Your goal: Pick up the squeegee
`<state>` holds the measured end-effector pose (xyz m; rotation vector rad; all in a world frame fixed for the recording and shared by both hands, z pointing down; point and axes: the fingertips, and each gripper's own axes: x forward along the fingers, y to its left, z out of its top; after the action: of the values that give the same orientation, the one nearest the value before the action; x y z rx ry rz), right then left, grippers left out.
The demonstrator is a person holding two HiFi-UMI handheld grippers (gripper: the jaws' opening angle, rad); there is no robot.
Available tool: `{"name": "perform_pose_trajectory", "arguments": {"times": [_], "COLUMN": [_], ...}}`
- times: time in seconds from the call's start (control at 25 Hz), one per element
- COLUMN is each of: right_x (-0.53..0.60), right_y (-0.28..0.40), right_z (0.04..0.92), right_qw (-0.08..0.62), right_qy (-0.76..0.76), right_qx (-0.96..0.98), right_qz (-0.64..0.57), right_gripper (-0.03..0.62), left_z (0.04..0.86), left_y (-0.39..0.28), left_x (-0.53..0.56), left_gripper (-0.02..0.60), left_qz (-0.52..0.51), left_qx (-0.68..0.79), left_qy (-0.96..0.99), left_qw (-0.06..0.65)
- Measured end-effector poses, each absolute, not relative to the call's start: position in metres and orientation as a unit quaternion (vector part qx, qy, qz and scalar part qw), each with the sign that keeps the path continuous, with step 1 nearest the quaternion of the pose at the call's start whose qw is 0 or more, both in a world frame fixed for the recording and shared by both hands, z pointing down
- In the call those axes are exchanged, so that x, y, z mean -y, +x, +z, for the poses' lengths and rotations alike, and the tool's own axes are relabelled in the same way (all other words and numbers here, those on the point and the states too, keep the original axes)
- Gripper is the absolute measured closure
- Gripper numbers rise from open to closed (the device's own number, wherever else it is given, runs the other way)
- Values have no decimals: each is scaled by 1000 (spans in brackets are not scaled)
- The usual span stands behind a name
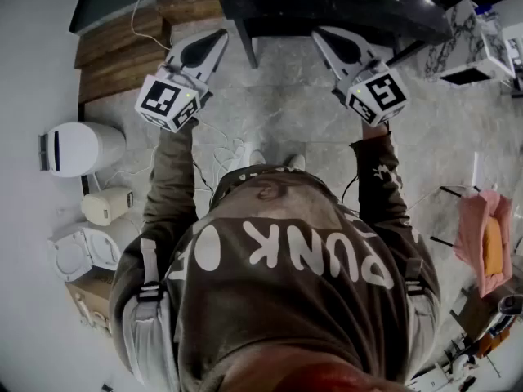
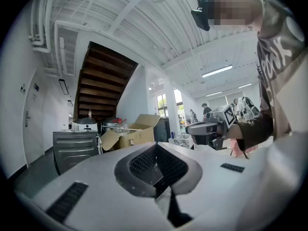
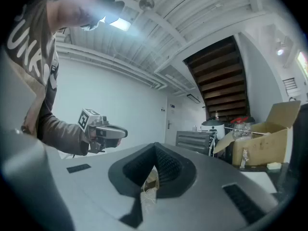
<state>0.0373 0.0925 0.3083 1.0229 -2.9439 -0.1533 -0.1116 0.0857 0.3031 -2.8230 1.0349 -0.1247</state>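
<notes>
— Where's the squeegee?

— I can't pick it out. Nothing in the three views is clearly it, so I can't give it a place.

— And the claws?

— The left claw (image 2: 155, 147) is closed, its ribbed pads meeting with nothing between them. The right claw (image 3: 155, 147) is closed the same way, also empty. The person holds both level, side by side and apart from each other.

— What are they near?

— Take the wooden staircase (image 1: 122, 47) as the marker. In the head view both claws sit to its right, and their tips point at a dark counter (image 1: 343, 15), which also stands to the right of the staircase.

— Anything under the staircase?

— A grey cabinet (image 2: 74, 150) stands at its foot, with pots (image 2: 86, 125) on top. An open cardboard box (image 2: 132, 134) sits just past the cabinet, on the side away from the staircase.

— And on the floor?

— In the head view a white bin (image 1: 82, 148) stands on the floor (image 1: 278, 129) on the person's side of the staircase, close to the wall. A pink cloth (image 1: 480, 235) hangs far off to the right of the staircase, well beyond both claws.
</notes>
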Motion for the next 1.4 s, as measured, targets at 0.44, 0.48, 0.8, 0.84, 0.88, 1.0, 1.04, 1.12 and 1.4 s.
{"name": "perform_pose_trajectory", "arguments": {"times": [0.44, 0.48, 0.8, 0.84, 0.88, 1.0, 1.04, 1.12, 1.4], "right_x": [-93, -93, -94, -94, -95, -97, -98, -100, -105], "right_y": [35, 35, 36, 36, 36, 35, 35, 34, 25], "right_z": [308, 308, 307, 307, 306, 304, 303, 303, 314], "right_qw": [14, 13, 2, 0, -2, -12, -15, -18, 6], "right_qy": [326, 325, 322, 321, 319, 314, 313, 305, 280], "right_qx": [944, 944, 946, 946, 947, 949, 949, 952, 960], "right_qz": [-51, -50, -42, -40, -39, -39, -38, -35, -20], "right_gripper": [588, 588, 586, 586, 585, 585, 583, 531, 104], "left_z": [302, 302, 303, 303, 303, 302, 302, 302, 302], "left_y": [-114, -114, -114, -114, -114, -114, -114, -113, -112], "left_x": [-87, -87, -89, -89, -89, -89, -89, -91, -94], "left_gripper": [578, 578, 578, 578, 578, 578, 578, 578, 578], "left_qz": [-41, -41, -42, -42, -43, -43, -43, -43, -45], "left_qx": [-346, -346, -347, -347, -348, -348, -348, -347, -346], "left_qy": [-935, -935, -934, -934, -934, -934, -934, -935, -935], "left_qw": [68, 67, 67, 67, 67, 67, 67, 67, 66]}}
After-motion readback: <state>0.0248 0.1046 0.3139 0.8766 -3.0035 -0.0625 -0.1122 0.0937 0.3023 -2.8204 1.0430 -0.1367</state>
